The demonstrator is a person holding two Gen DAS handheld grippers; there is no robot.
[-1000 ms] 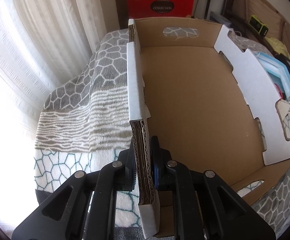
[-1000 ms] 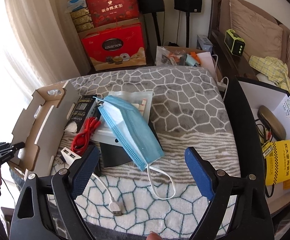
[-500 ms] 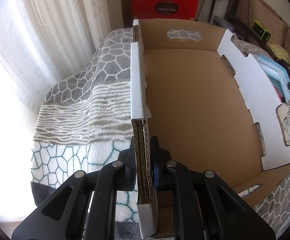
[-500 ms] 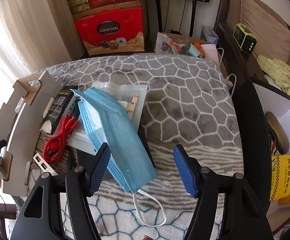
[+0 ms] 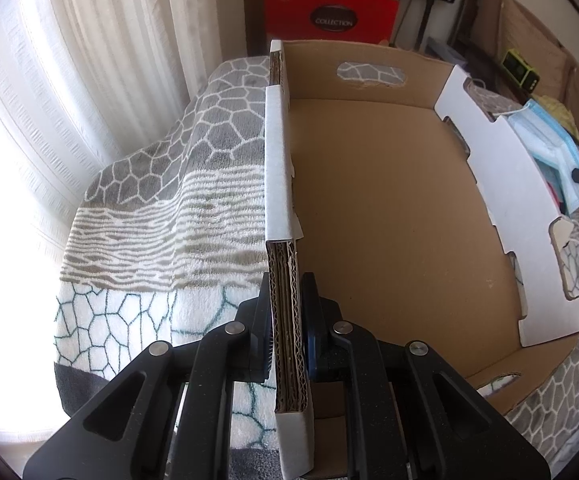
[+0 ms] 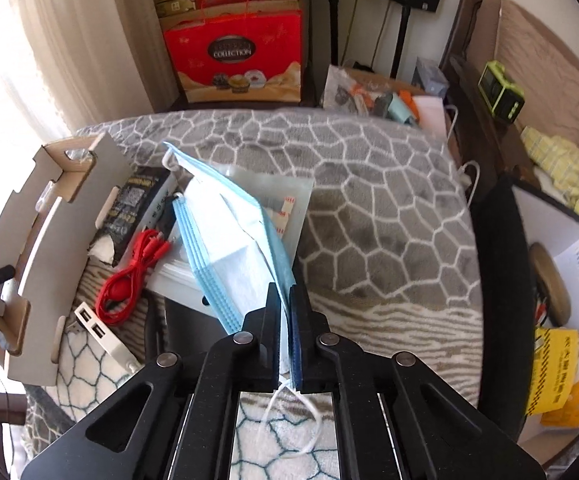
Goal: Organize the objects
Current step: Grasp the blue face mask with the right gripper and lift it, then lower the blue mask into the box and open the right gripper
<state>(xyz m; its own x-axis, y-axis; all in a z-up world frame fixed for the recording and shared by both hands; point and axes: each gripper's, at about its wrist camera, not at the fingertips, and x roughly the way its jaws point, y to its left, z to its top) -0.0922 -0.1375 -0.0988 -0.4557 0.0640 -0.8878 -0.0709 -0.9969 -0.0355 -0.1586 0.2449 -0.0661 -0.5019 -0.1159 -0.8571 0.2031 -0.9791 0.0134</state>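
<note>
A: Box (image 5: 389, 208), cardboard, low tray type, inside bare. Stood at far left of the spread, on patterned blanket (image 6: 369, 208). Left gripper (image 5: 287, 320) was clamped on its near side wall, one finger outside, one inside.

B: Next item rightward?

A: Loose lot just beside box's right wall: dark packet (image 6: 129, 212), red cable (image 6: 129, 276), white USB hub (image 6: 97, 332), clear pouch (image 6: 289, 200). None touched by either tool.

B: And the masks?

A: Face masks (image 6: 229, 248), blue, stacked, lying over the pouch and other things. Long axis ran diagonal, far-left corner toward box, near-right corner toward right gripper (image 6: 287, 332). That tool was pressed together on the near corner, ear loop (image 6: 297, 420) hanging below the fingers.

B: Which way to the box from there?

A: Left of right gripper, w/ the small items between. Judgement: right hand must carry masks leftward over the notched wall; left hand only steadies the box. Risk: held by one corner only, the stack may fan out, or a loop snag a wall notch.
</note>
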